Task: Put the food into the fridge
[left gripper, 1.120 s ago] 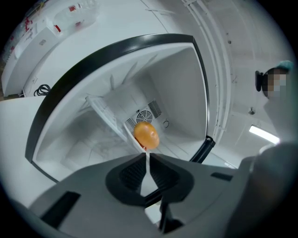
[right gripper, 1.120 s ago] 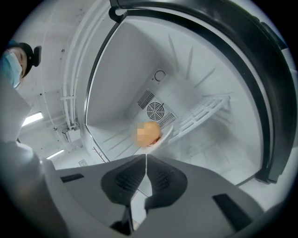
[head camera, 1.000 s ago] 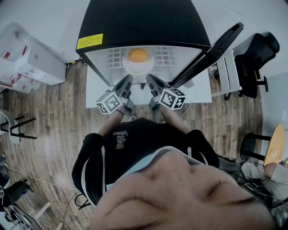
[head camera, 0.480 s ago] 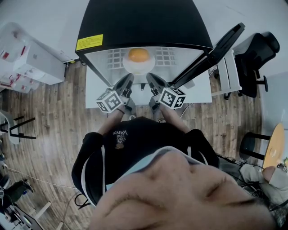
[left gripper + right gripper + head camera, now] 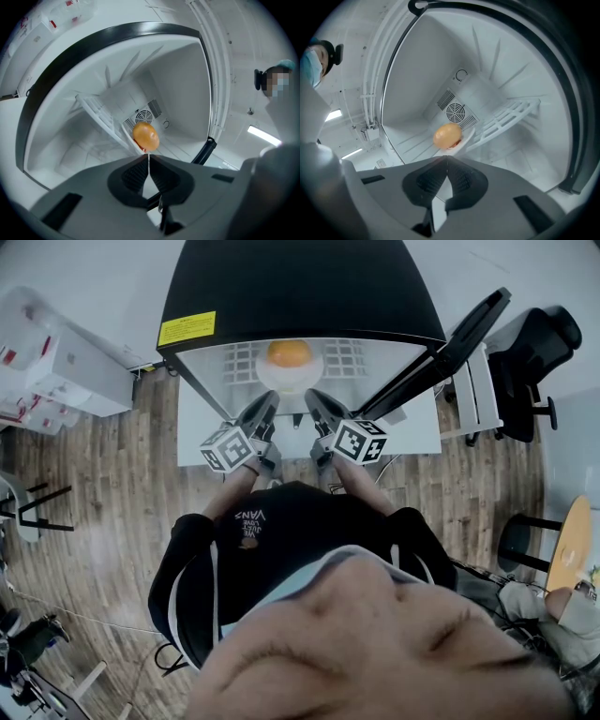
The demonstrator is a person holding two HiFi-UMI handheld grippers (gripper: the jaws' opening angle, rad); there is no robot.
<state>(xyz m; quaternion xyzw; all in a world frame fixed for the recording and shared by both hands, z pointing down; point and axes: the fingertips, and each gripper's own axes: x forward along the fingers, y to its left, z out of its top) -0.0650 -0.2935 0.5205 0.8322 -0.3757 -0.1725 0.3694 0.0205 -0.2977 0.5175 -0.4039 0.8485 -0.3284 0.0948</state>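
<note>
Since the plate [image 5: 283,382] under the orange, bun-like food [image 5: 289,352] is thin & wide, L gripper [image 5: 266,407] & R gripper [image 5: 312,401] each have fingers pinched shut on its near rim, holding it level just inside the open fridge [image 5: 300,287], by the wire shelf [image 5: 506,117], prob. not yet set down.
</note>
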